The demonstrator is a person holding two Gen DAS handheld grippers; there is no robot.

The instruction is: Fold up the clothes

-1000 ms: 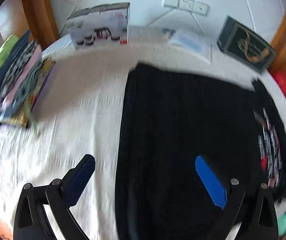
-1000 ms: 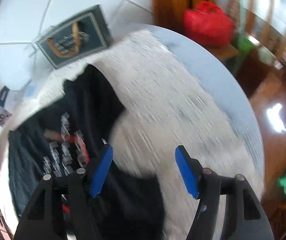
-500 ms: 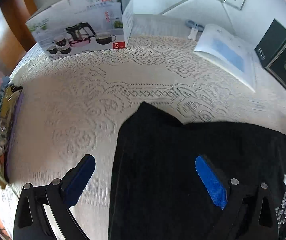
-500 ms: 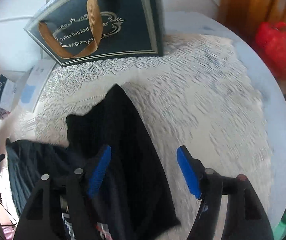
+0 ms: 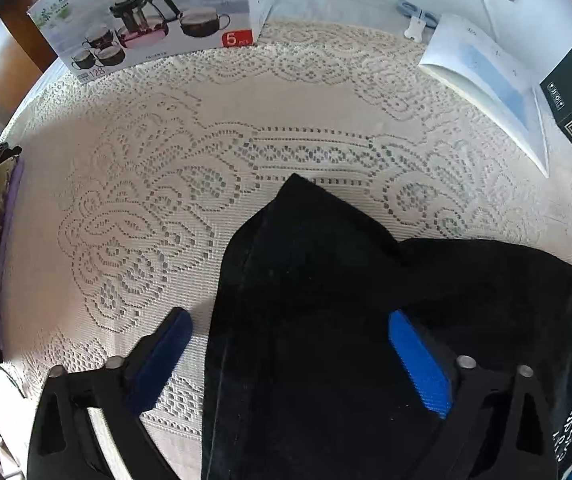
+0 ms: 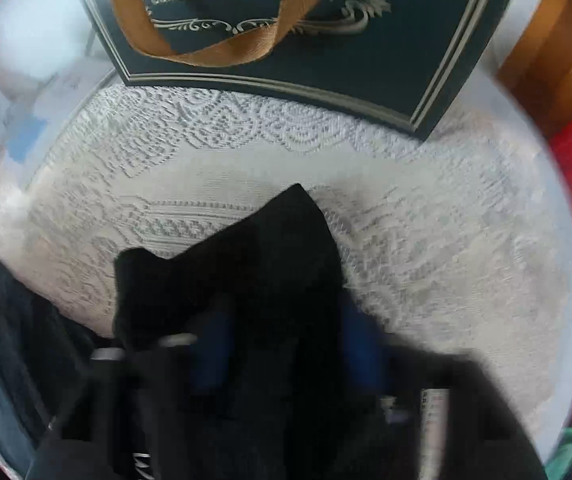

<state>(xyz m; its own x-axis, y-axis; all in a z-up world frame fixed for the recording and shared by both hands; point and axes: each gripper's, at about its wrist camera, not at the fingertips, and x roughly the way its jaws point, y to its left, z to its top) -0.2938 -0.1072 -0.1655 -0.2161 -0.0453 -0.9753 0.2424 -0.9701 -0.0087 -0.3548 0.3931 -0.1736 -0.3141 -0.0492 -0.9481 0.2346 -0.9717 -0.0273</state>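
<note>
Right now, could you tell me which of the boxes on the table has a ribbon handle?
The dark green box printed "Coffee Cup And...", with a tan ribbon loop; the white tea-set box shows none.

From the left wrist we look forward and down between the left claw (image 5: 290,354), close above the worktop's cream lace cloth (image 5: 166,200), facing the white teapot-set carton (image 5: 146,20) at the far edge. From the right wrist we sit closer, blurred, facing the dark green gift box with tan ribbon handle (image 6: 306,40). Both views share the black garment (image 5: 326,320) (image 6: 254,264) and the lace.
</note>
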